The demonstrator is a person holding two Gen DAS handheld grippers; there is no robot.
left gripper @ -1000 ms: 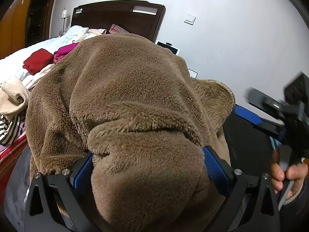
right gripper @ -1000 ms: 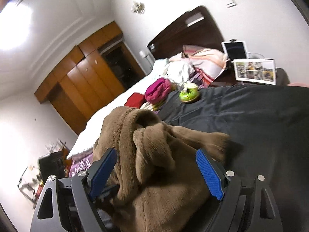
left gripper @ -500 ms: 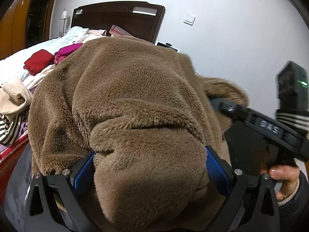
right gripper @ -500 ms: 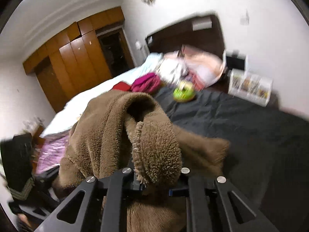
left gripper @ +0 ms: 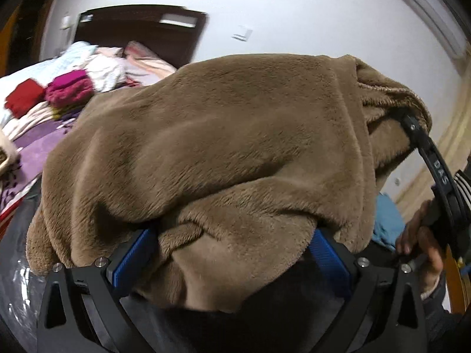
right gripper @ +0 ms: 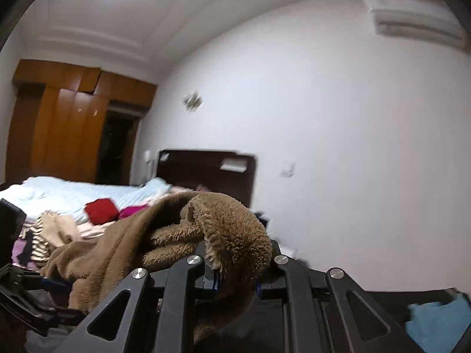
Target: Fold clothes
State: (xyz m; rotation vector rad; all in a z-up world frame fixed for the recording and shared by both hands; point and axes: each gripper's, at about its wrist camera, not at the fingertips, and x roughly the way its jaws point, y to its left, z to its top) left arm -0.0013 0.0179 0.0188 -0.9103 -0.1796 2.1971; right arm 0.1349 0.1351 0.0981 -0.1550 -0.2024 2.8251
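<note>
A brown fleece garment fills the left wrist view. Its bulk is bunched between the blue pads of my left gripper, whose jaws stand wide apart, so it is open. A flap hangs down between the fingers. At the upper right, my right gripper pinches the garment's hemmed edge, with a person's hand on its handle. In the right wrist view, the right gripper is shut on that fuzzy edge. The garment stretches down left to the left gripper.
The bed behind holds a red pile, a magenta pile and striped clothes. A dark headboard stands against the white wall, and a wooden wardrobe is at the left. A blue cloth lies on the dark cover at the right.
My right gripper went from open around the fleece to shut on its edge, then rose and tilted upward with it. The garment now stretches between the grippers. The left gripper's jaws kept their width.
</note>
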